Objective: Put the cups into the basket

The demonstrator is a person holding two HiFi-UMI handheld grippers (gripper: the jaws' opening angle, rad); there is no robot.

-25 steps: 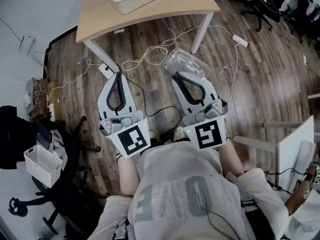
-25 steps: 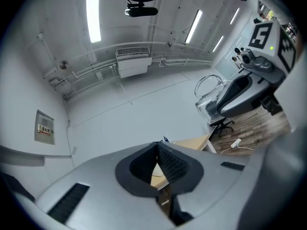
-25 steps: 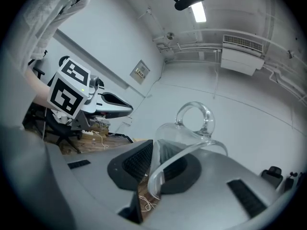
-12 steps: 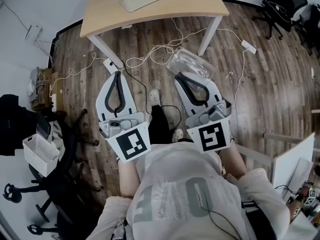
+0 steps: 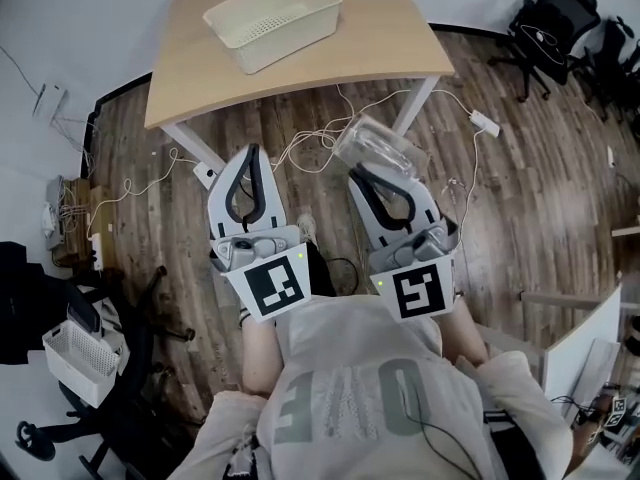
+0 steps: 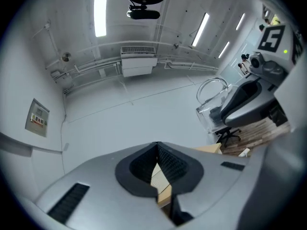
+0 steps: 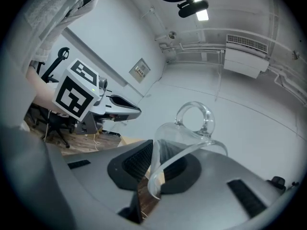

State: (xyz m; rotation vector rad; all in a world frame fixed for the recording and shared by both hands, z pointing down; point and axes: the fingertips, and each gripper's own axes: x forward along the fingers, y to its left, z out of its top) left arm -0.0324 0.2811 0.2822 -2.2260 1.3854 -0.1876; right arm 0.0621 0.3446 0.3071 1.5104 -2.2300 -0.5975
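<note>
My right gripper [image 7: 154,147] pinches the rim of the glass cup [image 7: 189,135]; my left gripper [image 6: 157,145] is closed on nothing. Only the head view shows the basket [image 5: 290,43] on the table [image 5: 380,38].

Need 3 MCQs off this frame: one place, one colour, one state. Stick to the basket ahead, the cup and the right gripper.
1. Where is the cream basket ahead of the person?
A. on the floor
B. on the wooden table
C. on a shelf

2. What colour is the glass cup?
A. clear
B. red
C. black

3. What state is the right gripper in?
A. open, empty
B. shut, empty
C. shut on the glass cup

Answers:
1 B: the head view shows the basket resting on the tabletop.
2 A: the wall behind shows straight through it.
3 C: the right gripper view shows the jaws clamped on the cup's wall near its rim.
</note>
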